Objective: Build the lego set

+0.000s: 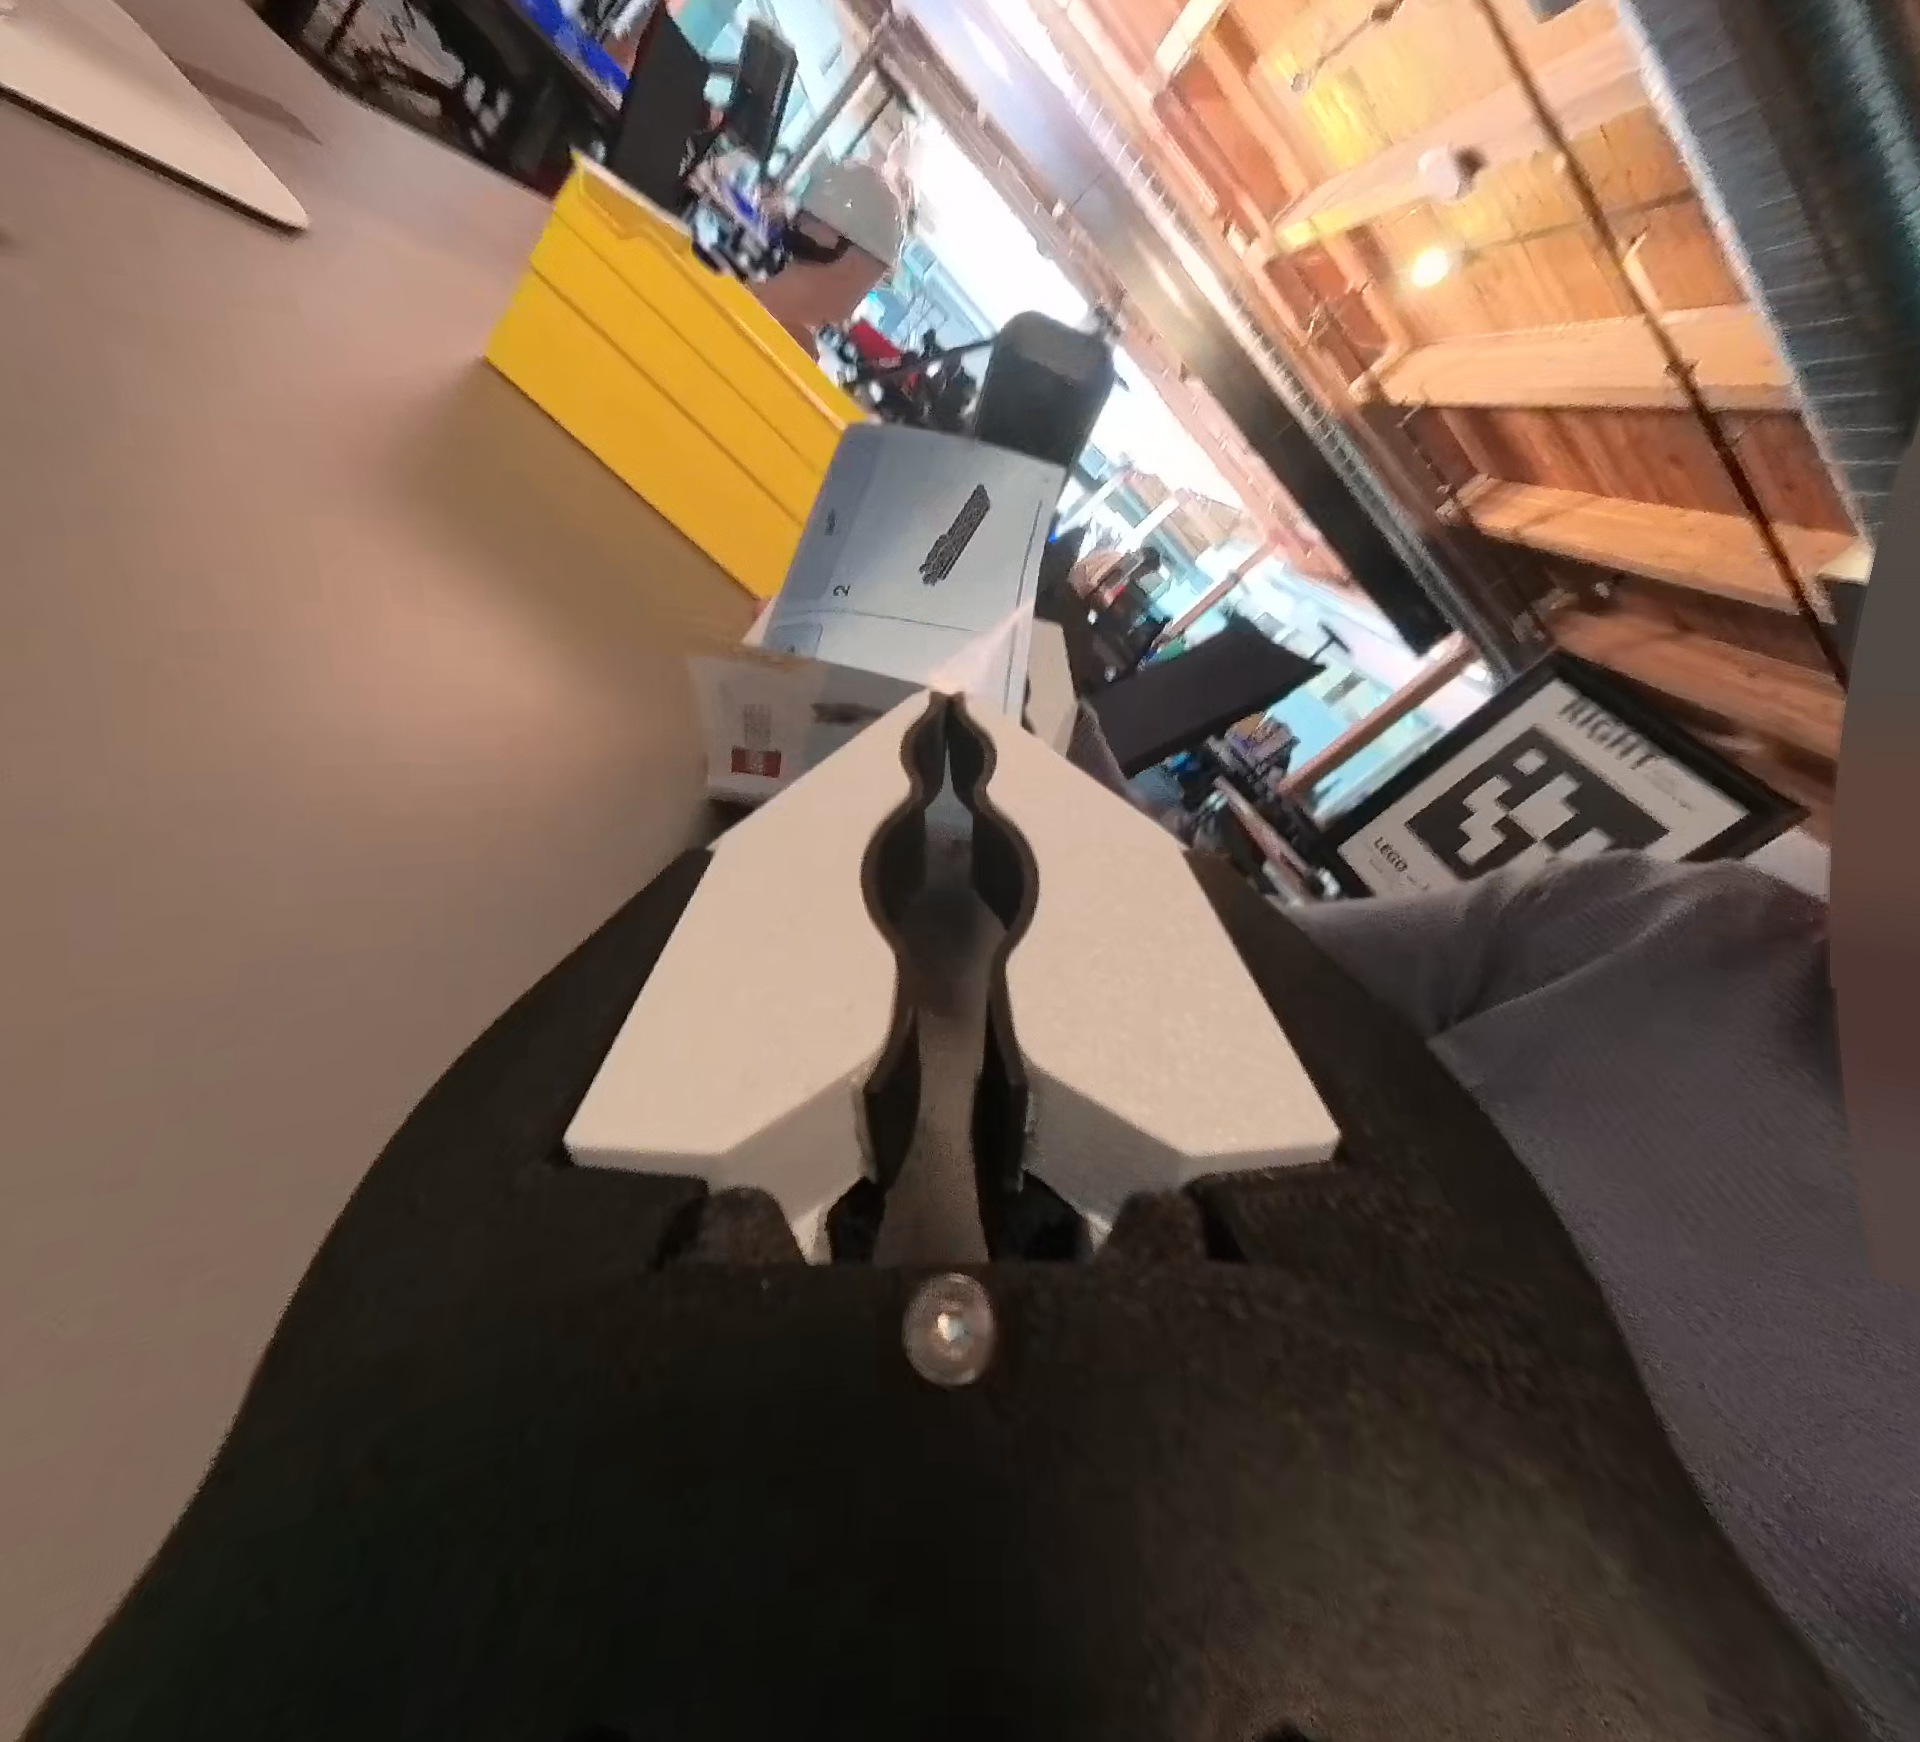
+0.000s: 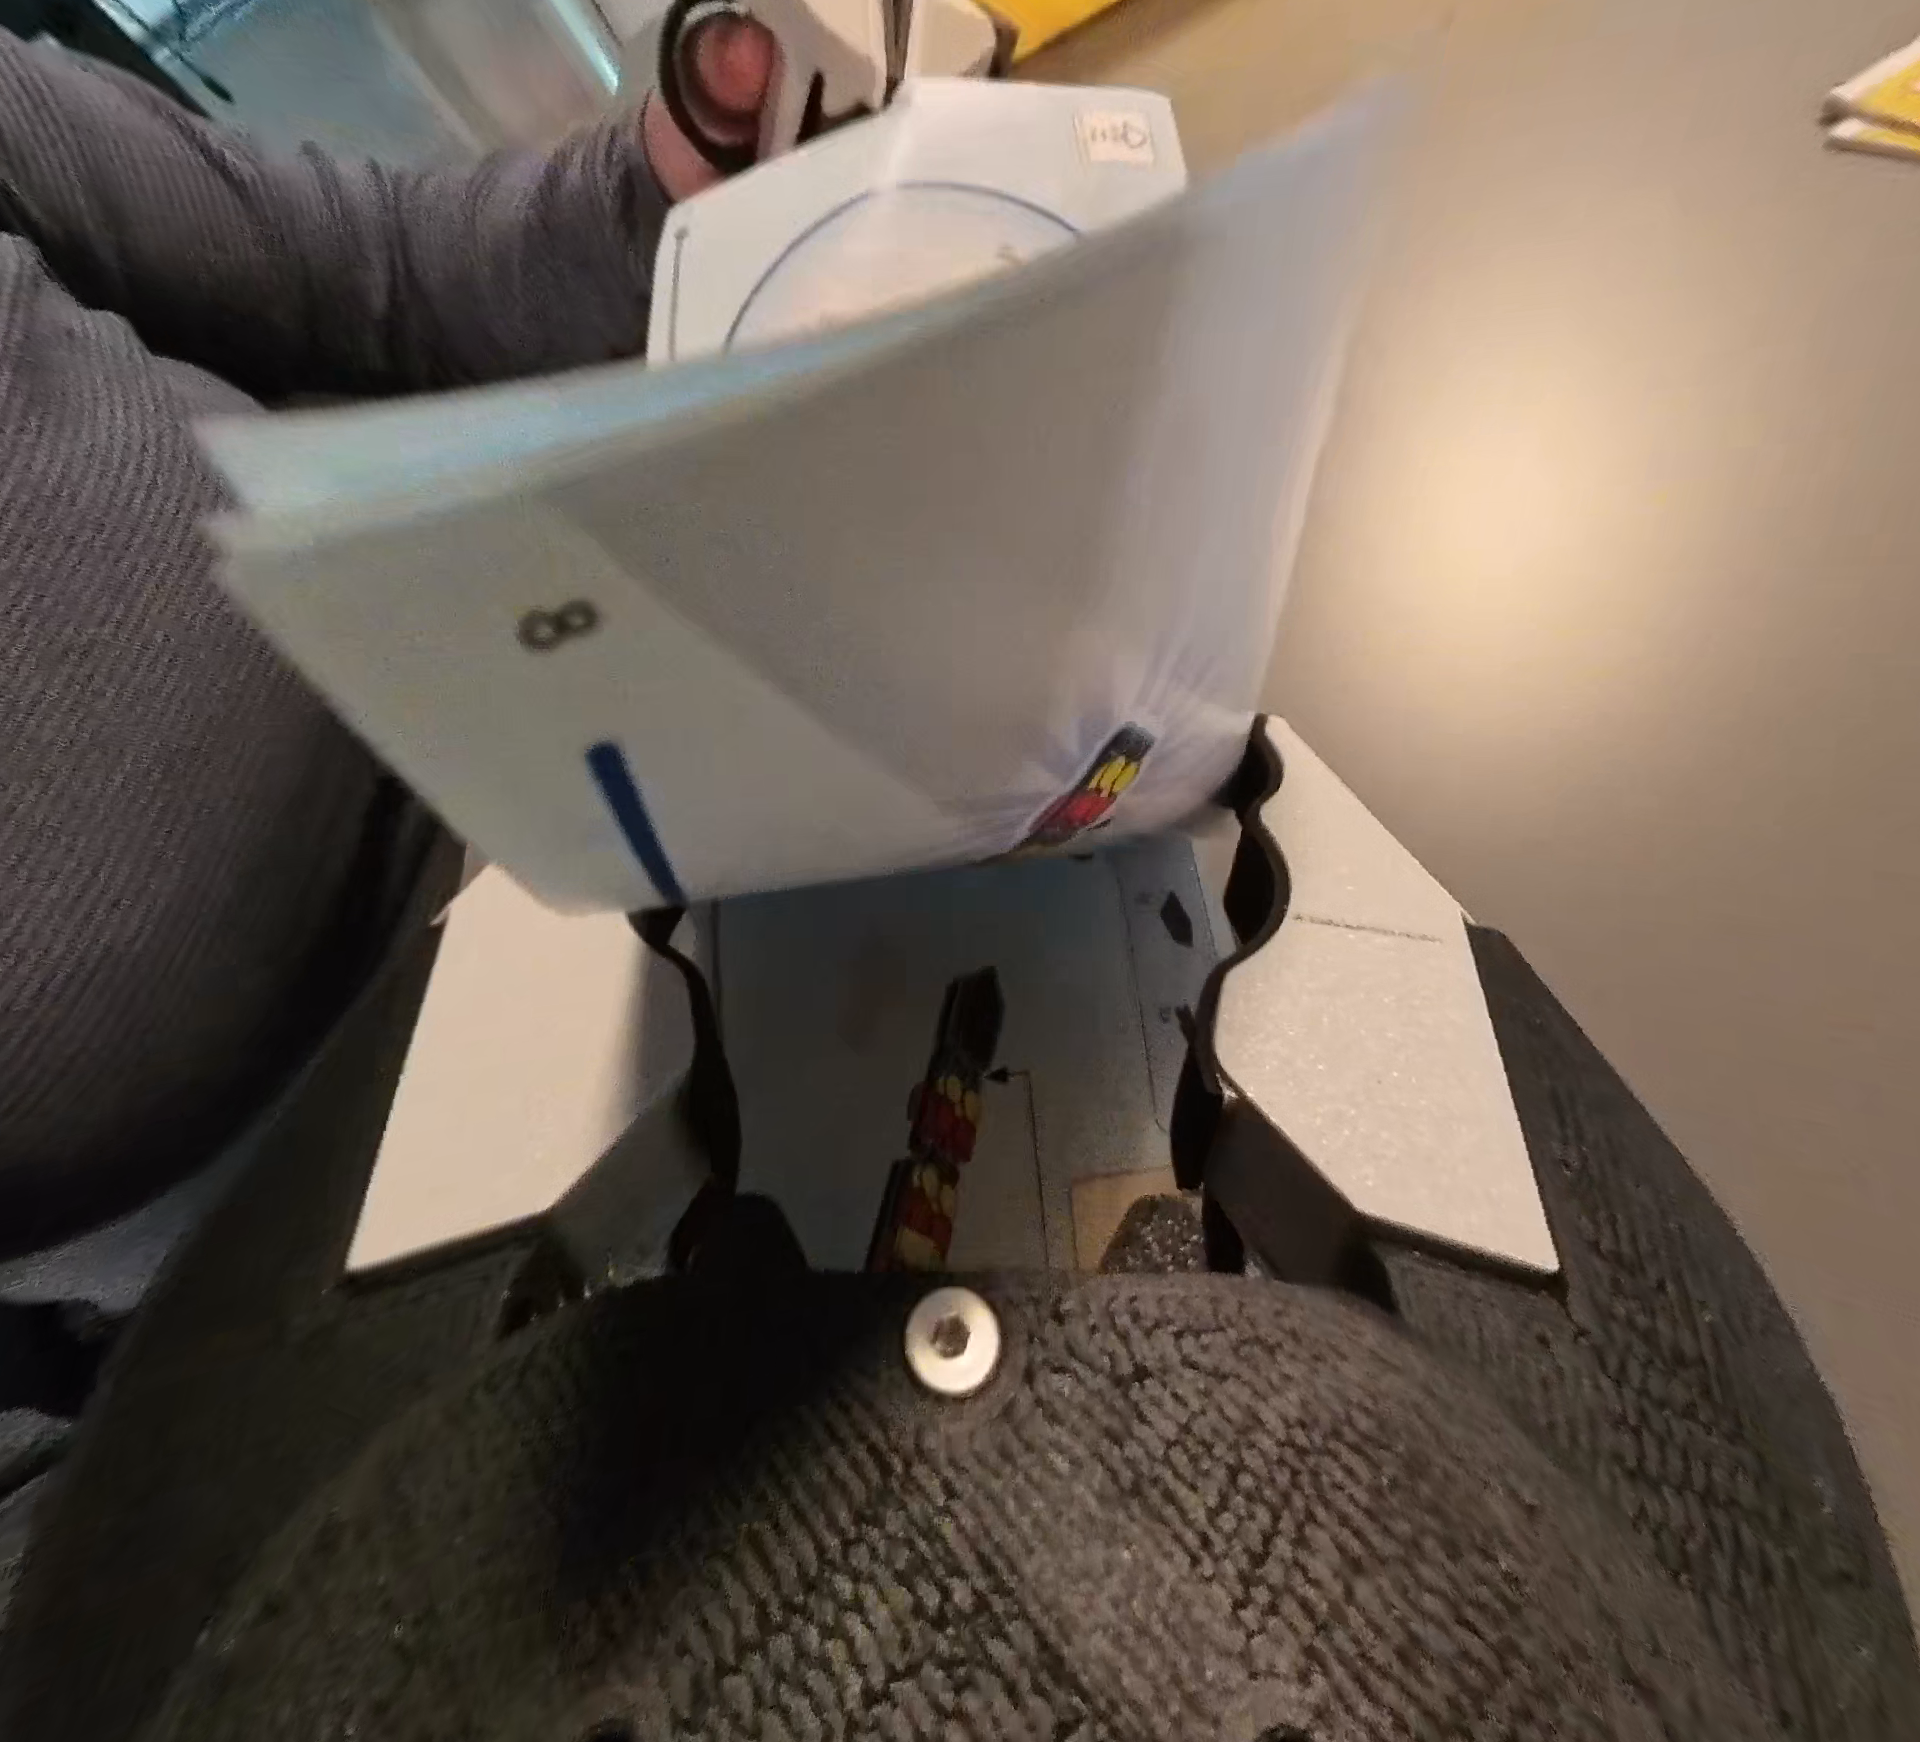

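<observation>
The left gripper (image 1: pixel 948 716) is seen with its fingers (image 1: pixel 790 944) pressed together — in the right wrist view it looks clamped on the far edge of the instruction booklet (image 2: pixel 831 570), though exact contact can't be made out. The right gripper (image 2: pixel 966 845) is held with its fingers (image 2: pixel 1382 1048) spread wide, nothing pinched, the booklet's open pages fanned between and above them. The booklet is held up off the bench (image 2: pixel 1610 497) — a yellow box (image 1: pixel 665 404) is sat near the bench's far edge.
</observation>
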Motion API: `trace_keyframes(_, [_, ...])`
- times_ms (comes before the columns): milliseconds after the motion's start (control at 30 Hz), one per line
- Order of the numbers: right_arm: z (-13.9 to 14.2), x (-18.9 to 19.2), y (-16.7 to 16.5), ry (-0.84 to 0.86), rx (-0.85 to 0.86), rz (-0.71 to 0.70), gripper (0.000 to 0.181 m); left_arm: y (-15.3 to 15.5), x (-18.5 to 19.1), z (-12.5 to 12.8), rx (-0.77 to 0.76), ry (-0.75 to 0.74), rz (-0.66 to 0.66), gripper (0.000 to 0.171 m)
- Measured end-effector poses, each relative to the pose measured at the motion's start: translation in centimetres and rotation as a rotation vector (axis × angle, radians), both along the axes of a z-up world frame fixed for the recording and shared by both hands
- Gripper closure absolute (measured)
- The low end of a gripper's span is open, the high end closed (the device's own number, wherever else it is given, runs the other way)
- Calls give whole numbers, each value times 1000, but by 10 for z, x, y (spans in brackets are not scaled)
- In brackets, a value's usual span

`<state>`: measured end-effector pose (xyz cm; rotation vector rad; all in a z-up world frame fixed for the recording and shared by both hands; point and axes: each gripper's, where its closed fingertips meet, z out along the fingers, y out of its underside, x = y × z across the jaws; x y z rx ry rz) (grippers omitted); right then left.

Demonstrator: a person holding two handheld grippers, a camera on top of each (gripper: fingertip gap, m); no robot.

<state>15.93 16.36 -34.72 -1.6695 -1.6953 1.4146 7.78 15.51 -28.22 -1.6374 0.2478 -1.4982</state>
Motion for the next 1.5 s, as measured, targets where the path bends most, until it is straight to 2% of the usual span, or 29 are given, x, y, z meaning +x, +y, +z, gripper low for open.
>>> trace_keyframes(133, [-8, 10, 6, 29, 48, -107, 77, 2, 13, -20, -42, 130, -5, 171])
trace_keyframes(300, [-9, 24, 2, 13, 179, -224, 72, -3, -4, -34, -122, 227, 35, 171])
trace_keyframes(367, [-9, 29, -5, 13, 208, -237, 73, -9, -7, -46, -163, 307, 39, 171])
trace_keyframes(433, [-8, 35, -8, 22, 213, -259, 73, -8, -13, -58, -195, 414, 112, 171])
trace_keyframes(467, [-7, 38, -8, 32, 213, -276, 73, -4, -17, -58, -188, 461, 179, 171])
trace_keyframes(500, [-5, 40, -8, 47, 209, -293, 73, -2, -18, -54, -152, 516, 236, 158])
trace_keyframes(567, [-1, 44, -7, 78, 188, -319, 73, -4, -5, -34, -2, 617, 302, 142])
trace_keyframes(600, [0, 45, -6, 84, 181, -332, 71, -6, 8, -23, 84, 650, 316, 140])
trace_keyframes(667, [1, 49, -5, 80, 180, -360, 64, -11, 40, -14, 213, 712, 276, 140])
trace_keyframes(700, [2, 52, -4, 77, 180, -378, 57, -12, 54, -18, 240, 755, 246, 139])
trace_keyframes(833, [3, 73, -7, 20, 206, -461, 38, -13, 90, -64, 182, 905, 91, 135])
trace_keyframes(900, [-3, 97, -11, -63, 263, -521, 38, -12, 88, -84, 153, 1004, 77, 136])
trace_keyframes(967, [-4, 122, -16, -117, 317, -590, 41, -13, 85, -94, 161, 1076, 71, 138])
trace_keyframes(1067, [6, 145, -23, -134, 405, -697, 59, -23, 103, -91, 256, 1046, -5, 136])
trace_keyframes(1167, [5, 157, -13, -169, 391, -897, 93, -33, 123, -91, 369, 1069, -116, 127])
trace_keyframes(1267, [-29, 150, -18, -250, 234, -913, 99, -27, 116, -103, 342, 1150, -113, 127])
trace_keyframes(1300, [-40, 149, -19, -291, 212, -910, 99, -24, 113, -103, 324, 1133, -94, 129])
trace_keyframes(1367, [-40, 145, -16, -291, 231, -914, 104, -20, 104, -98, 299, 1077, -42, 129])
trace_keyframes(1433, [-42, 140, -14, -319, 209, -907, 104, -11, 85, -87, 285, 1030, 54, 130])
trace_keyframes(1500, [-45, 133, -7, -349, 261, -895, 103, 1, 60, -73, 283, 980, 175, 130])
